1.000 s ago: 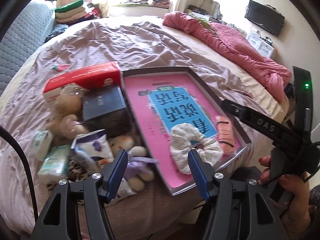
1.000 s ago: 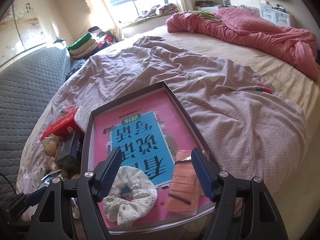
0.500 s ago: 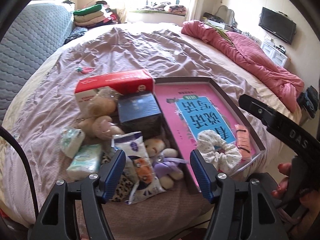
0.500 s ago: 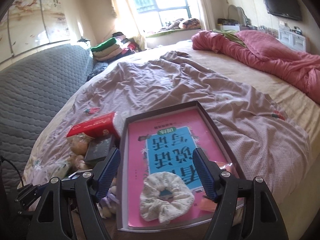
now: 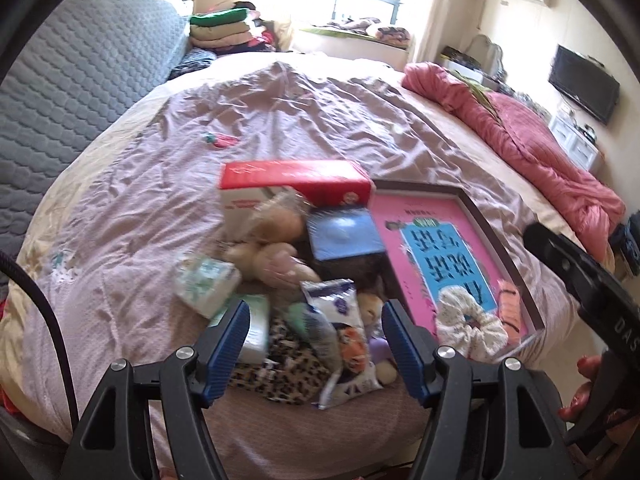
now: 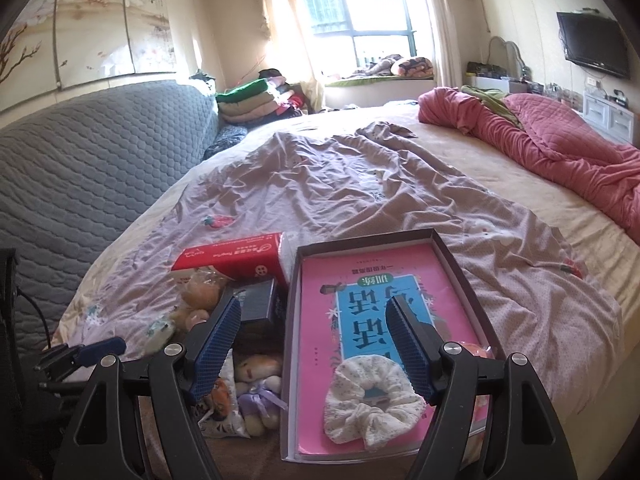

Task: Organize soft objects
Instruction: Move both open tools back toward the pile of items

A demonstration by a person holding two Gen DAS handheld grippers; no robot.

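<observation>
Right wrist: scrunchie (image 6: pixel 373 403) flat, long axis crosswise.

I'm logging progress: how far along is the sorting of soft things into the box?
Done: a scrunchie and an orange item lie in the box. In hand: nothing; the left gripper and right gripper are both open and empty. Left: the plush toys, tissue packs and leopard cloth piled beside the box.
</observation>
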